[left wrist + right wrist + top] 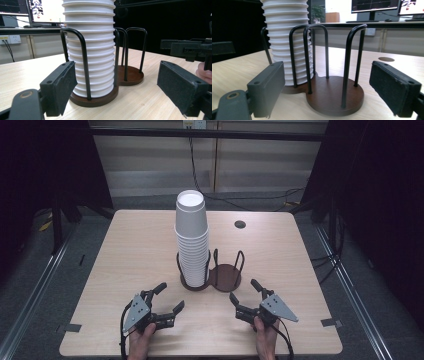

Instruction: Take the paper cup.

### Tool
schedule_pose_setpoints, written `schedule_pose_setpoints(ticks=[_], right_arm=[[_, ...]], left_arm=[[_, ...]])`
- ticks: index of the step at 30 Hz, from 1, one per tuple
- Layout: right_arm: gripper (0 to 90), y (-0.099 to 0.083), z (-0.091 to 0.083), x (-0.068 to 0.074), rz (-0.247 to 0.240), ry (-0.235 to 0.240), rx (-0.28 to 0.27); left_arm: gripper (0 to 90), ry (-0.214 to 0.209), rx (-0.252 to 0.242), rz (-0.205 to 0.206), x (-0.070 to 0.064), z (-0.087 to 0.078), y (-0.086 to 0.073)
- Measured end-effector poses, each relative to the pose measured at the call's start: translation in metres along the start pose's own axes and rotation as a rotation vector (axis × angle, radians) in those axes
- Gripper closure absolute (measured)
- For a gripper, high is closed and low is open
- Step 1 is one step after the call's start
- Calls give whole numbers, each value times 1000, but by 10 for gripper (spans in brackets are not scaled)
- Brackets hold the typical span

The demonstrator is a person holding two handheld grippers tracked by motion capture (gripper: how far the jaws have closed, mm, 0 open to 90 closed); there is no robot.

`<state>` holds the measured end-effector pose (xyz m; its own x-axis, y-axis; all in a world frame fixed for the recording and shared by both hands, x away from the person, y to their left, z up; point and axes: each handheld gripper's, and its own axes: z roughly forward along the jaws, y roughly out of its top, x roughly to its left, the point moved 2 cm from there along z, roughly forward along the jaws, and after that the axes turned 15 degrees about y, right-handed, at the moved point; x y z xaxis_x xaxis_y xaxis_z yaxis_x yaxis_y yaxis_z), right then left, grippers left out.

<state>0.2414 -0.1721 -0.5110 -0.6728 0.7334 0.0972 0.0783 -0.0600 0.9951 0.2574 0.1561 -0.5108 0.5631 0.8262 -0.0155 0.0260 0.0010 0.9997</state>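
Tall stack of white ribbed paper cups (191, 237), centre of frame, nested upright in left bay of dark brown two-bay wooden holder with black wire hoops (225, 277) so hoops keep it from toppling; right bay bare. Left gripper (165, 299), lower left, jaws spread, holding nothing, aimed at stack. Right gripper (244, 293), lower right, likewise spread, facing bare bay. Pale wood table (130, 250) beneath.

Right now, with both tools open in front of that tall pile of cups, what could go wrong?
1. The stack of white cups rises far above the holder's wire loops, so a sideways pull might tip it.
2. The cups sit tightly nested; grabbing one could lift several.
3. The left tool and right tool flank the brown two-ring cup holder; a nudge may slide it across the table.
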Motion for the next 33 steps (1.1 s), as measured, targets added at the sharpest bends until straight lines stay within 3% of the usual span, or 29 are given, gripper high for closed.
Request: schedule_pose_setpoints(ticks=[7, 11, 13, 16, 19, 21, 22, 24, 28, 30, 33], right_arm=[[136, 0, 1, 0, -4, -3, 19], [128, 1, 2, -1, 22, -6, 25], [140, 1, 3, -1, 33, -8, 42], [256, 1, 7, -1, 36, -22, 84], [236, 1, 9, 1, 37, -11, 114], [258, 1, 9, 3, 25, 49, 154], [258, 1, 9, 3, 25, 49, 154], [206, 2, 9, 4, 40, 94, 160], [206, 5, 8, 6, 32, 114, 171], [243, 9, 7, 7, 43, 159, 155], [213, 15, 8, 8, 35, 169, 144]], left_arm=[[156, 1, 1, 0, 0, 0, 0], [156, 1, 0, 0, 0, 0, 0], [156, 1, 1, 0, 0, 0, 0], [156, 1, 1, 0, 0, 0, 0], [157, 1, 1, 0, 0, 0, 0], [156, 1, 0, 0, 0, 0, 0], [156, 1, 1, 0, 0, 0, 0], [157, 1, 0, 0, 0, 0, 0], [156, 1, 0, 0, 0, 0, 0], [156, 1, 0, 0, 0, 0, 0], [156, 1, 1, -1, 0, 0, 0]])
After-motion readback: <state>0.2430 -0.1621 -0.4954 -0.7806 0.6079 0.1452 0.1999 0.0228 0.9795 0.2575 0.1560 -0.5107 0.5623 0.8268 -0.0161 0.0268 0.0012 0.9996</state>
